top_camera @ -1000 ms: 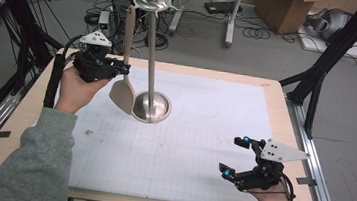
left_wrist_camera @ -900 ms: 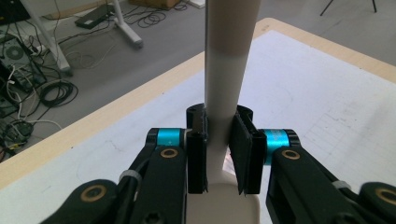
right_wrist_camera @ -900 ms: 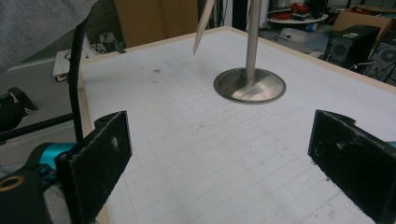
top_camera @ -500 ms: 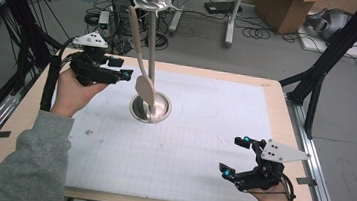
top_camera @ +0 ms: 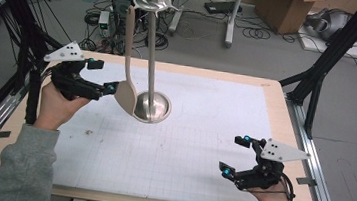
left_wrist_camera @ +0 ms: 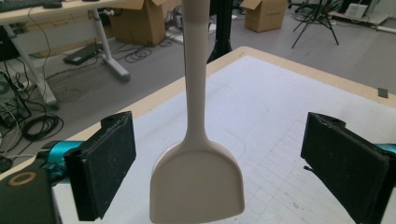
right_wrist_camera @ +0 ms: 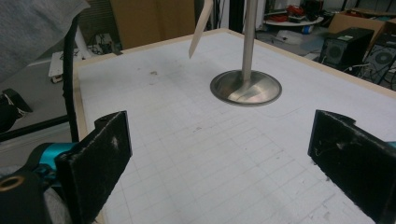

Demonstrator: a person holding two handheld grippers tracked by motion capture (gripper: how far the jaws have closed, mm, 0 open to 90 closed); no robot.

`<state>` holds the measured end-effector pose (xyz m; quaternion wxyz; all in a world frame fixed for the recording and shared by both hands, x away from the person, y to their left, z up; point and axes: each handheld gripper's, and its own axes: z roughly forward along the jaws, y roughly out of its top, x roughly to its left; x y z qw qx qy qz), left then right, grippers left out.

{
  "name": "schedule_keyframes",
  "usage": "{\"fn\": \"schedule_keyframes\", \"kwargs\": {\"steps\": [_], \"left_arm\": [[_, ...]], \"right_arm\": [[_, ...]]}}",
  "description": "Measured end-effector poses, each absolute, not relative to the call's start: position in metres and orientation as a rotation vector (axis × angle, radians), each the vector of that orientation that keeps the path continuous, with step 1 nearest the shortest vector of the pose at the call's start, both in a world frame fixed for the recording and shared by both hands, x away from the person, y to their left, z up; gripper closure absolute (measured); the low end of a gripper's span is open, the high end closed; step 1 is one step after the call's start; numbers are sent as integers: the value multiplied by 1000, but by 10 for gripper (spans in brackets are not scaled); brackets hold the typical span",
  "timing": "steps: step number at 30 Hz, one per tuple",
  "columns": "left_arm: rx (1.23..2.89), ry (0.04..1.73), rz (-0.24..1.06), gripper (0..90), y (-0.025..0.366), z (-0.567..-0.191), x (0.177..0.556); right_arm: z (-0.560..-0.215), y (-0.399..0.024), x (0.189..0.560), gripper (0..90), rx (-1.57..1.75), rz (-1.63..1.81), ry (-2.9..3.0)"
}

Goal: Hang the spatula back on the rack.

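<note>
While the beige spatula (top_camera: 126,92) hangs by its handle from the top of the metal stand (top_camera: 151,107), the left gripper (top_camera: 102,76) sits just beside its blade at about nine o'clock of the stand's base. Its fingers (left_wrist_camera: 103,170) have just been opening and now stand released; the blade lies between them in the left gripper view, touching neither pad. The judgement is that the spatula has been hung and let go, so it dangles upright beside the pole, blade low near the round base. The right gripper (top_camera: 237,155) rests at about four o'clock on the bench (top_camera: 286,109), well apart from the stand, fingers (right_wrist_camera: 95,156) spread with nothing between them, apparently idle. A white gridded mat (top_camera: 203,133) covers the bench. Beyond its far edge, at twelve o'clock, lie floor cables (top_camera: 254,32) and cardboard boxes (top_camera: 284,8). The dangling blade stands in the left gripper's way: drawing back crookedly could set it swinging against the pole.
</note>
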<state>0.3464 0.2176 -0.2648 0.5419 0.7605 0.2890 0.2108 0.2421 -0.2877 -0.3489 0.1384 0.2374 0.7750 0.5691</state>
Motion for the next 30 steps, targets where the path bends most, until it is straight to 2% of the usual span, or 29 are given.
{"fn": "schedule_keyframes", "kwargs": {"steps": [19, 30], "left_arm": [[1670, 663, 513, 88, 246, -284, 311], [1633, 714, 537, 88, 271, -298, 289]], "right_arm": [[-347, -288, 249, 53, 685, 1668, 2216], [-347, -283, 257, 53, 676, 1678, 2214]]}}
